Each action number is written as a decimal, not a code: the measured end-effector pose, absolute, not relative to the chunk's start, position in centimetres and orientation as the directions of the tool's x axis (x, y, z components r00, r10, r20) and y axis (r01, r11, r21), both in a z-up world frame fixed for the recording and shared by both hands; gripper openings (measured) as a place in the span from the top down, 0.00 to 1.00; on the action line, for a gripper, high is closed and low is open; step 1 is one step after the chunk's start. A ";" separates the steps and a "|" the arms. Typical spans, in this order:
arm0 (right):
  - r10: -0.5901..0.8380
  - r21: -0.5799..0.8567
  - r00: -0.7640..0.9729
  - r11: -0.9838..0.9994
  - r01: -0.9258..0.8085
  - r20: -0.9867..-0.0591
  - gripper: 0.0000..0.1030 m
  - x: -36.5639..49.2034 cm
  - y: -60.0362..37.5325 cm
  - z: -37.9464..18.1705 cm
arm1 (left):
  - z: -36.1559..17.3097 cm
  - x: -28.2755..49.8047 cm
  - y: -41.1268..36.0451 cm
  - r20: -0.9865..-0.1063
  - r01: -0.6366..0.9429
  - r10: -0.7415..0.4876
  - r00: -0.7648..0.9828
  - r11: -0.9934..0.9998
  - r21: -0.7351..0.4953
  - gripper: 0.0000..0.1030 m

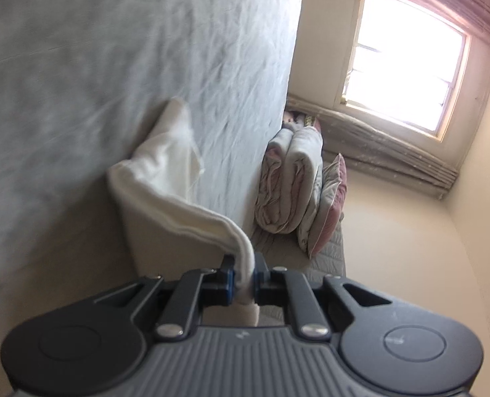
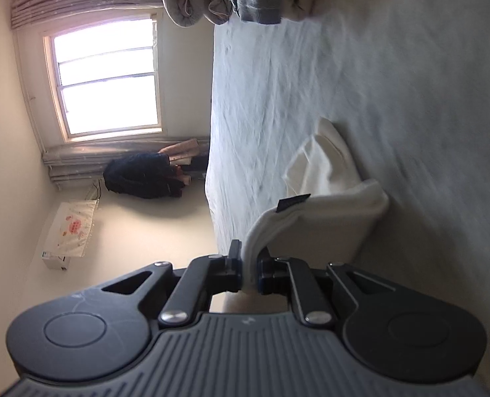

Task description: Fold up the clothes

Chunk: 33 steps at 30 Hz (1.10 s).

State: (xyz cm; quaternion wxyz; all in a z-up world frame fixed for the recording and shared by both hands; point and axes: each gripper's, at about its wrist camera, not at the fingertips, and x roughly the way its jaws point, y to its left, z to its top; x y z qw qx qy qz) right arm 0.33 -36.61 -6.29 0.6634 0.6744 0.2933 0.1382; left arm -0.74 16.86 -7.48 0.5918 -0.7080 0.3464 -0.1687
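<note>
On the pale bed sheet [image 1: 145, 49], a cream garment [image 1: 165, 172] is only partly lifted, the left gripper [image 1: 244, 279] and right gripper [image 2: 250, 273] each clamped on one edge, so the fold looks barely begun and most remains.

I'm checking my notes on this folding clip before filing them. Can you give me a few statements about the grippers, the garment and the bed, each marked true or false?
1. The left gripper is shut on the white garment. True.
2. The right gripper hangs open with nothing between its fingers. False: it is shut on the white garment too.
3. The garment carries a small dark label. True.
4. The bed sheet is dark blue. False: it is light grey-white.
5. Folded bedding lies on the bed below the window. True.
</note>
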 end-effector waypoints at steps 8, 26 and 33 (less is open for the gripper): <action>0.562 0.971 0.795 0.066 0.231 -0.227 0.87 5.4 -36.8 -7.7 | -8.2 4.9 16.6 -0.192 -0.297 -0.685 0.703 -0.038 -0.954 0.90; 0.509 0.979 0.836 0.096 0.179 -0.203 0.54 5.4 -38.1 -9.0 | -9.8 9.1 17.9 -0.186 -0.116 -0.709 0.680 0.146 -0.982 0.57; 0.367 0.832 0.857 0.542 0.120 -0.362 0.54 4.6 -35.0 -6.3 | -6.6 10.1 17.2 -0.409 0.032 -0.526 0.745 0.642 -0.766 0.54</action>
